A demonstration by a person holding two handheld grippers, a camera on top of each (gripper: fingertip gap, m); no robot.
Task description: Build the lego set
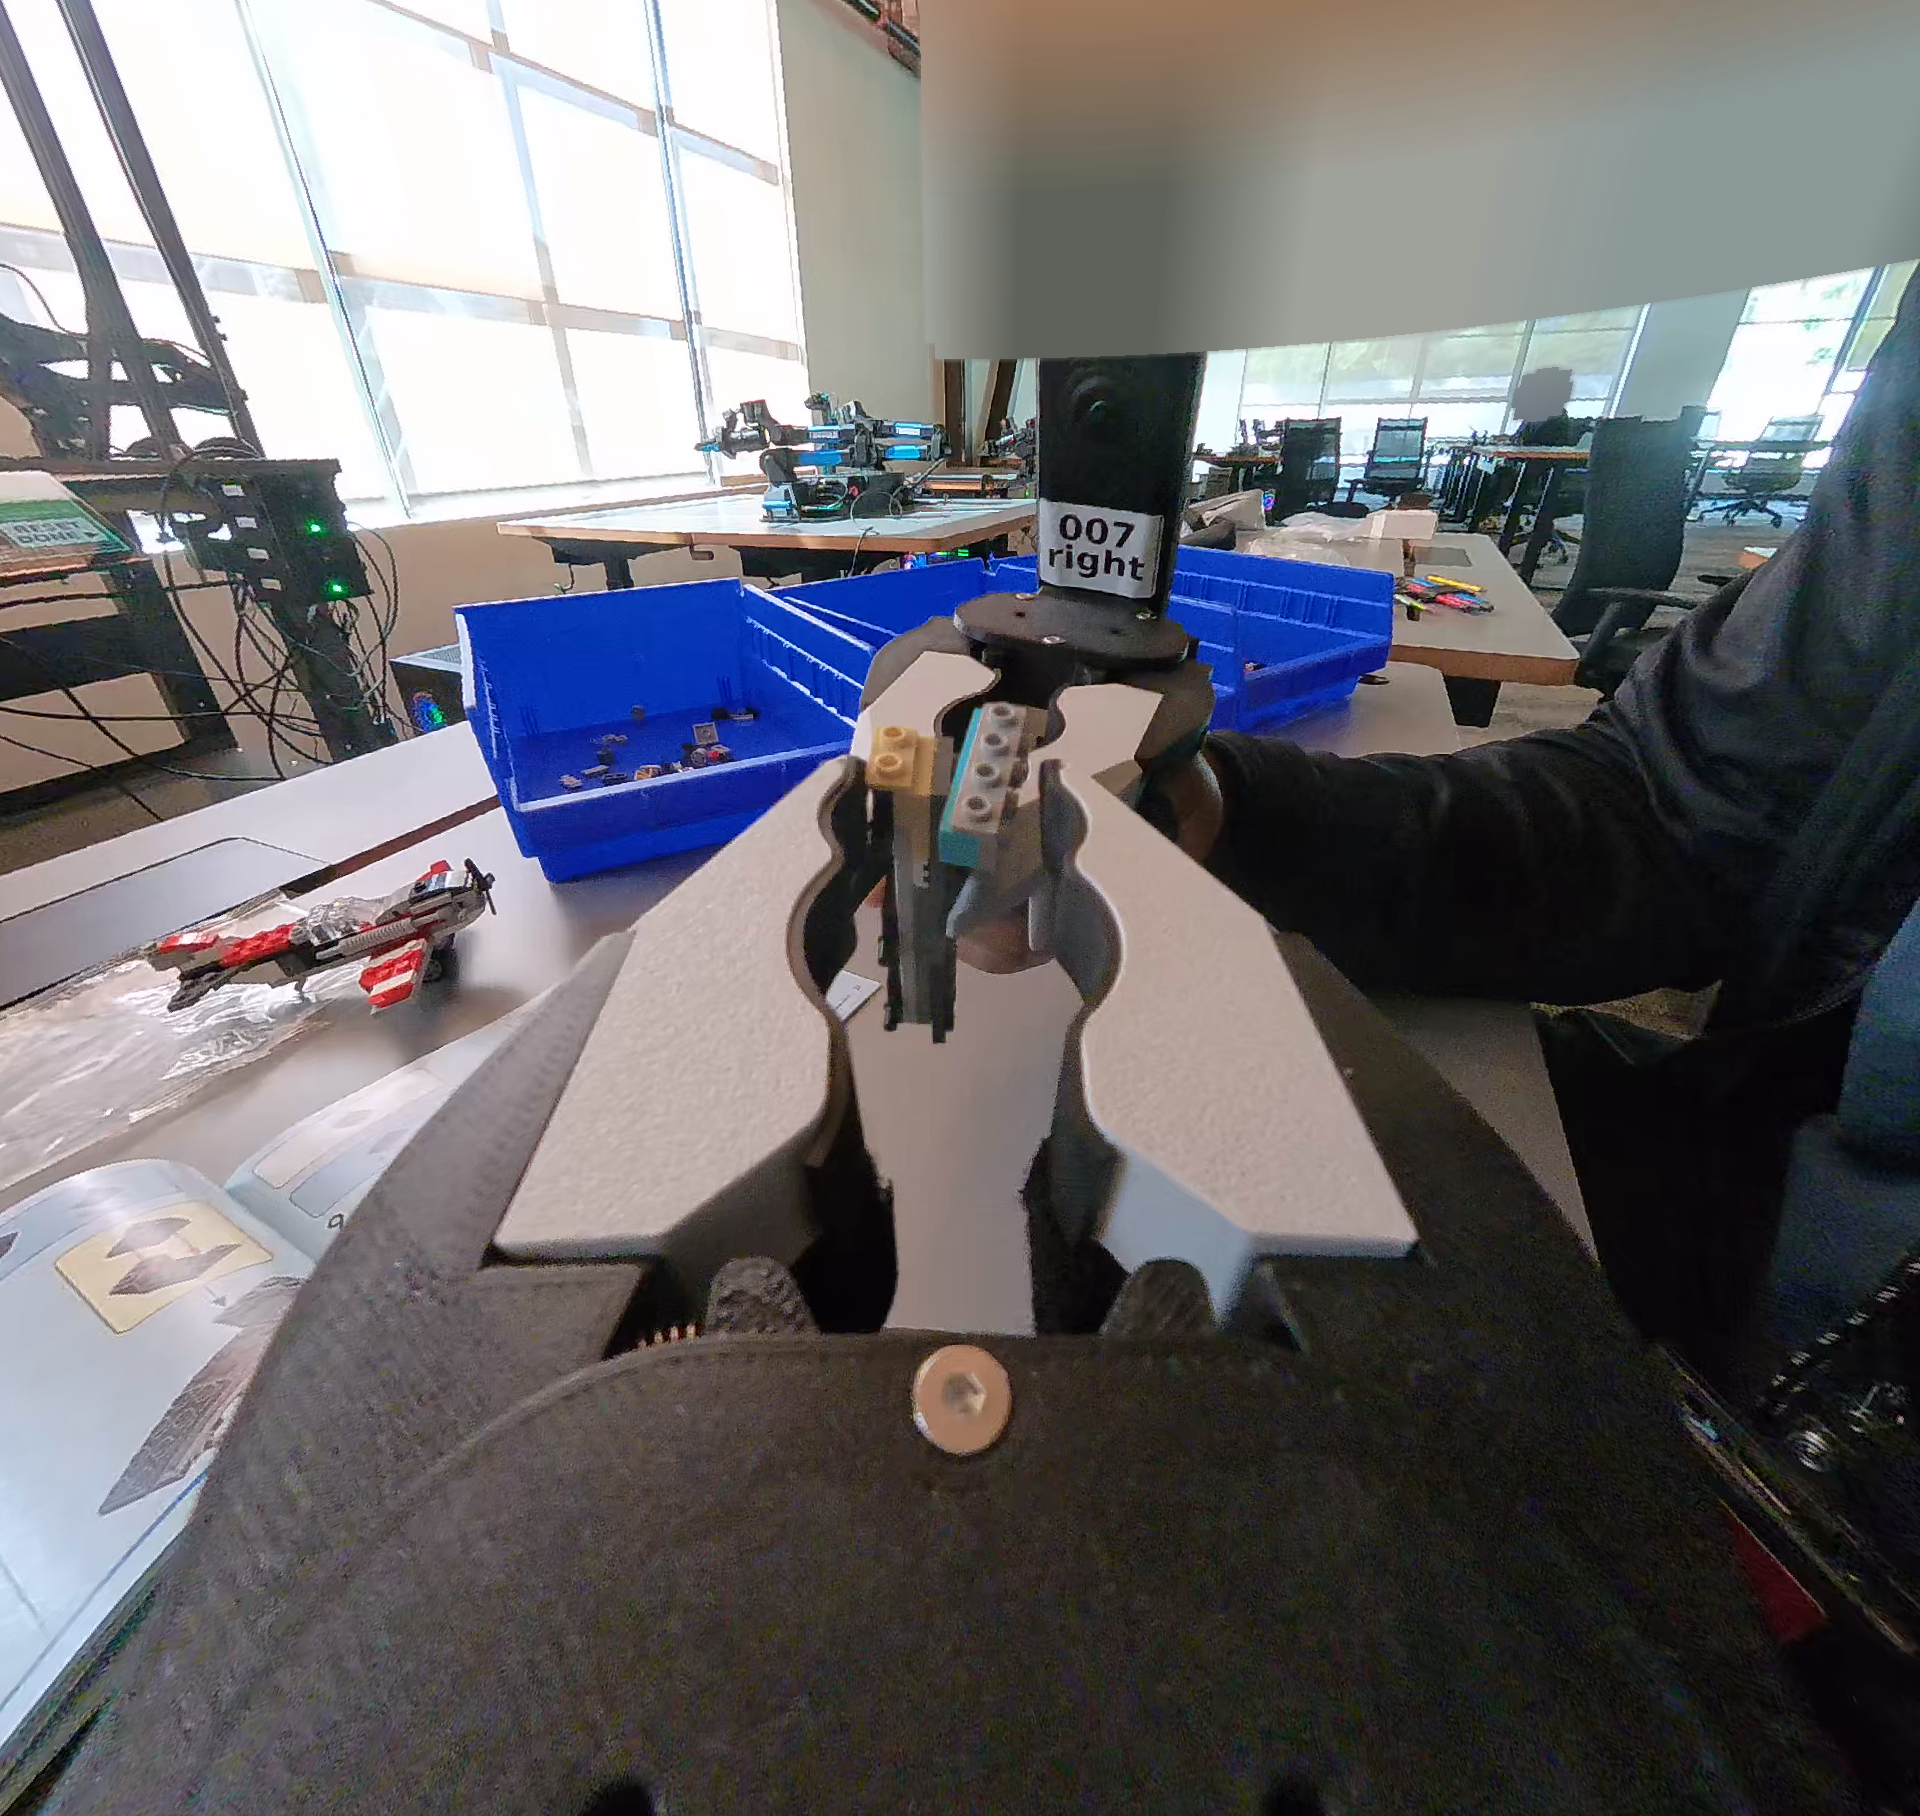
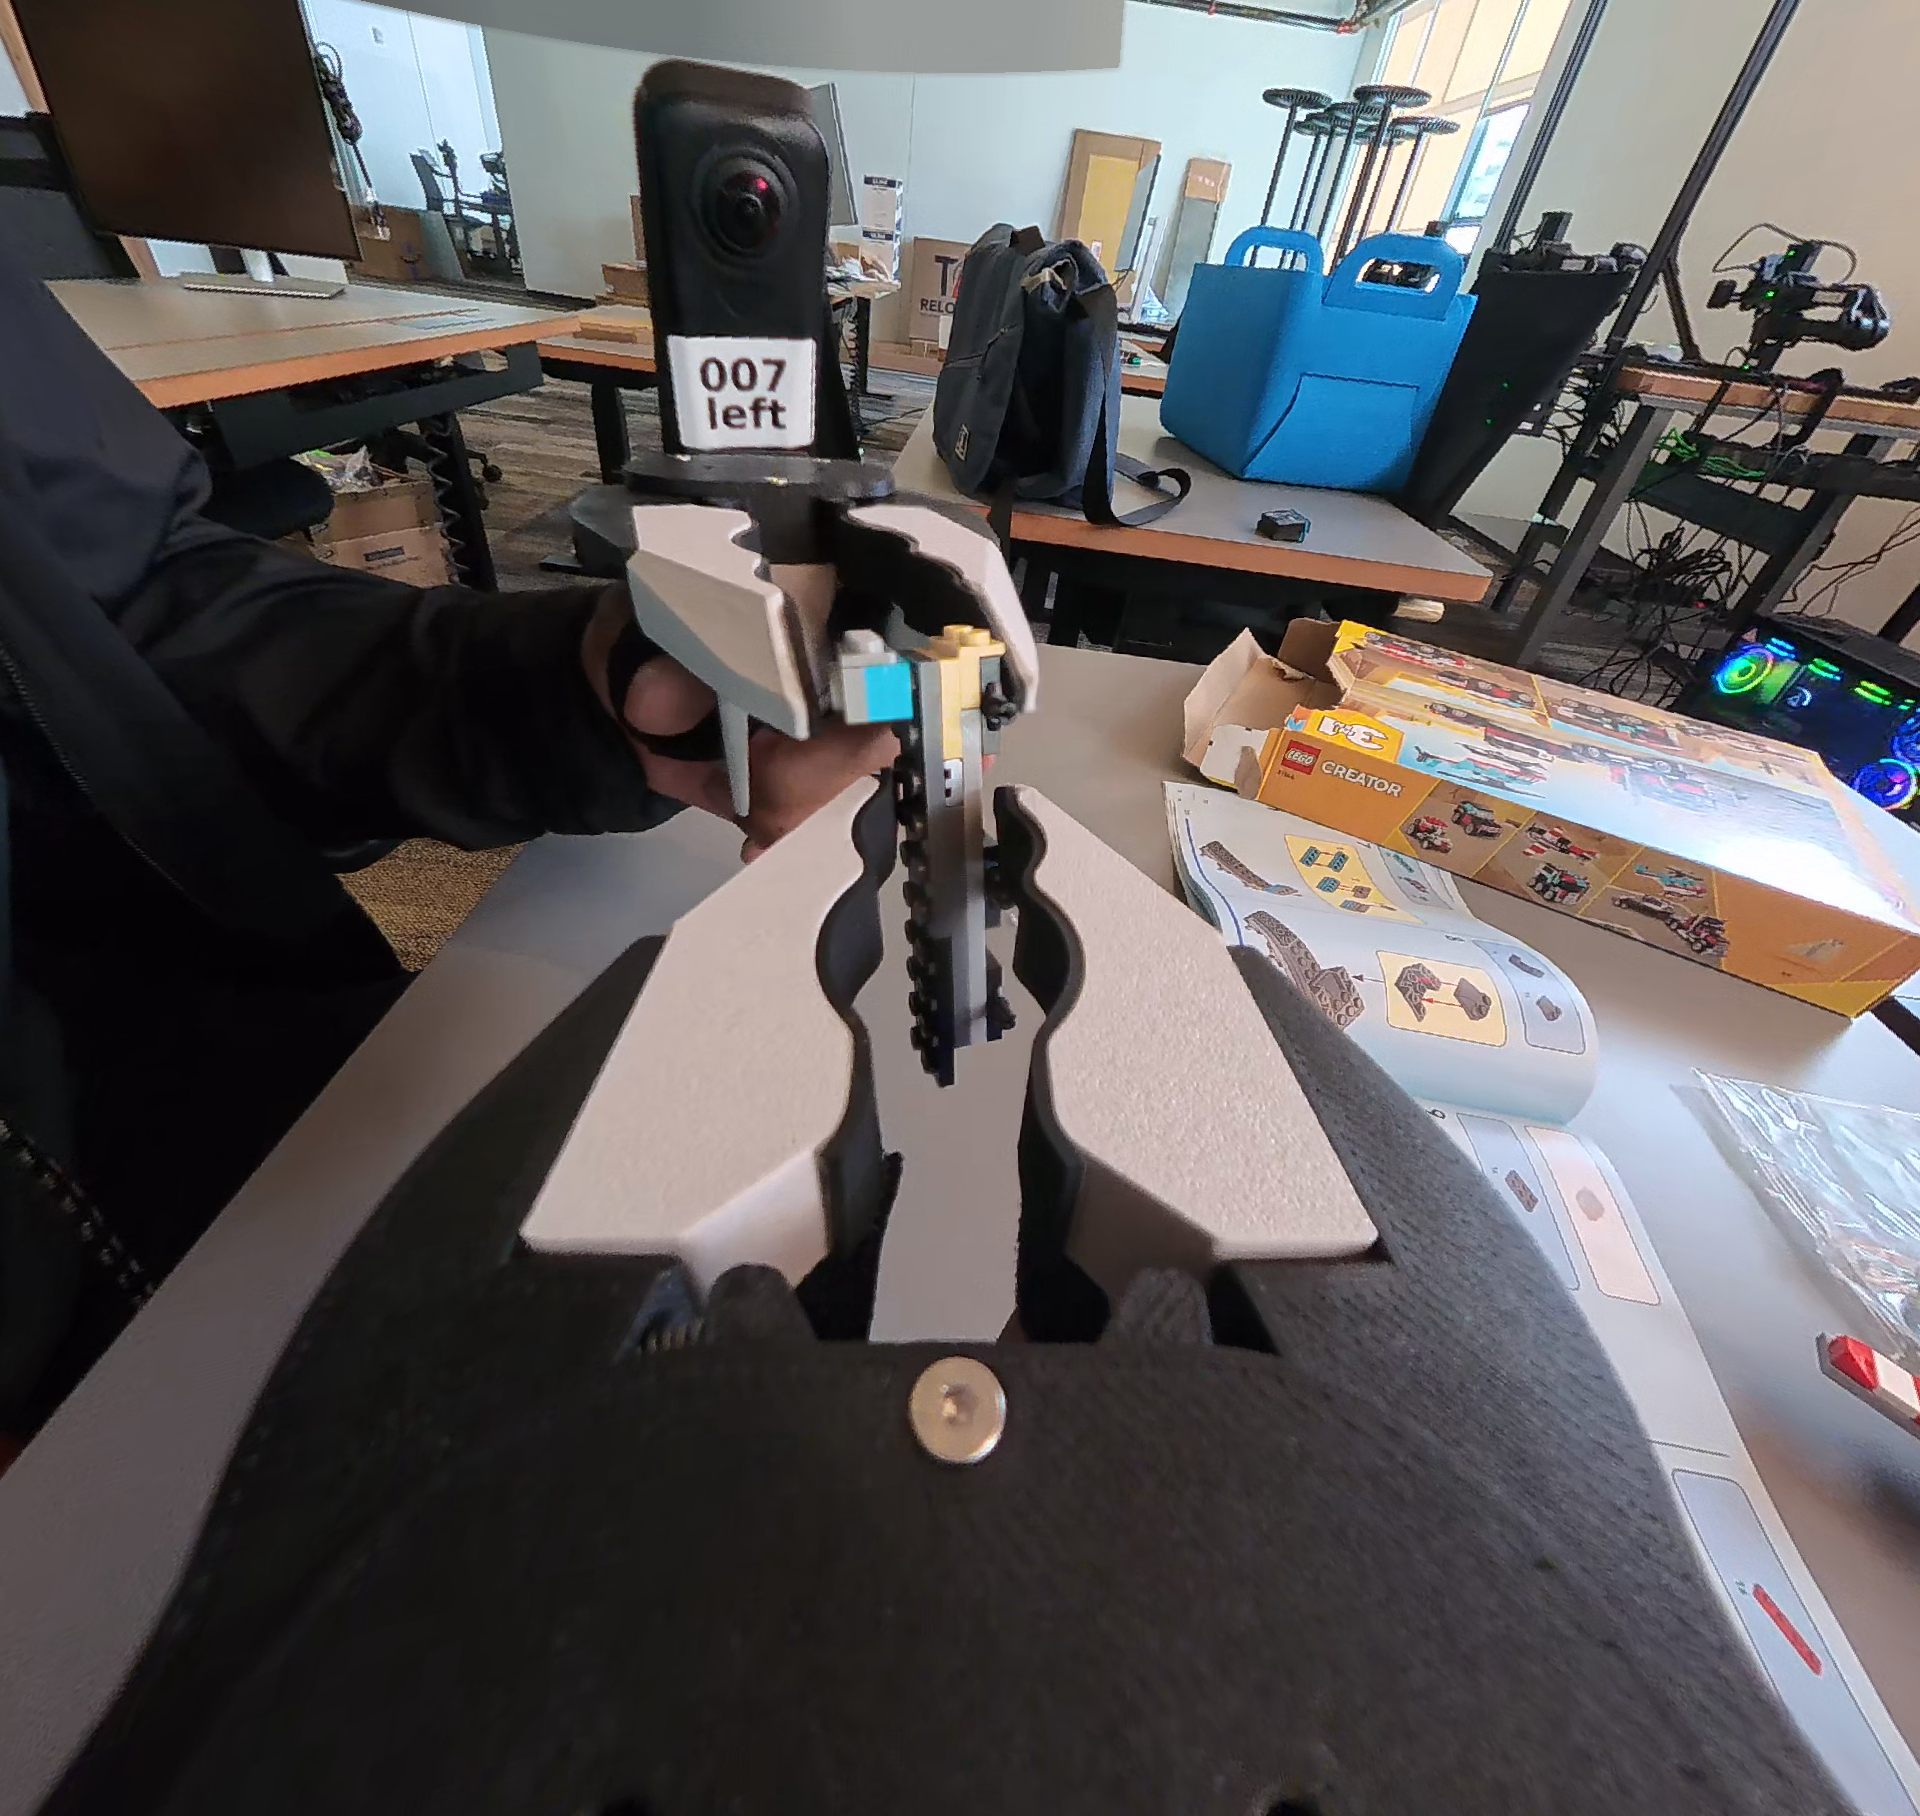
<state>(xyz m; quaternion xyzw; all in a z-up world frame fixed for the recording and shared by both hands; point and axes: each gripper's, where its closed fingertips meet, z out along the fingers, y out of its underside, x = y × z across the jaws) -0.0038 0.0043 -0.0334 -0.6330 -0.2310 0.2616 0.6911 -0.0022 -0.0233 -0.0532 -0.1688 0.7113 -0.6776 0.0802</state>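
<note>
While the lego build (image 1: 914, 935) (image 2: 940, 914) hangs in the air over the table (image 2: 1122, 758), both grippers meet at it, at 12 o'clock in each view. The left gripper (image 1: 945, 779) has its jaws closed just enough to pinch the top of the build. One finger is on the teal brick (image 1: 971, 790) (image 2: 883, 696) and the other is on the yellow piece (image 1: 899, 758) (image 2: 961, 654). The right gripper (image 2: 945, 810) has its jaws almost closed around the long dark strip below. I cannot tell if they really squeeze it.

I think a hard push or twist from the right gripper could snap the strip off the top bricks. The teal brick sticks out to the side, so a crooked squeeze might pop it loose. Then bits would drop to the table, maybe near the booklet (image 2: 1403, 956) at 3 o'clock.
</note>
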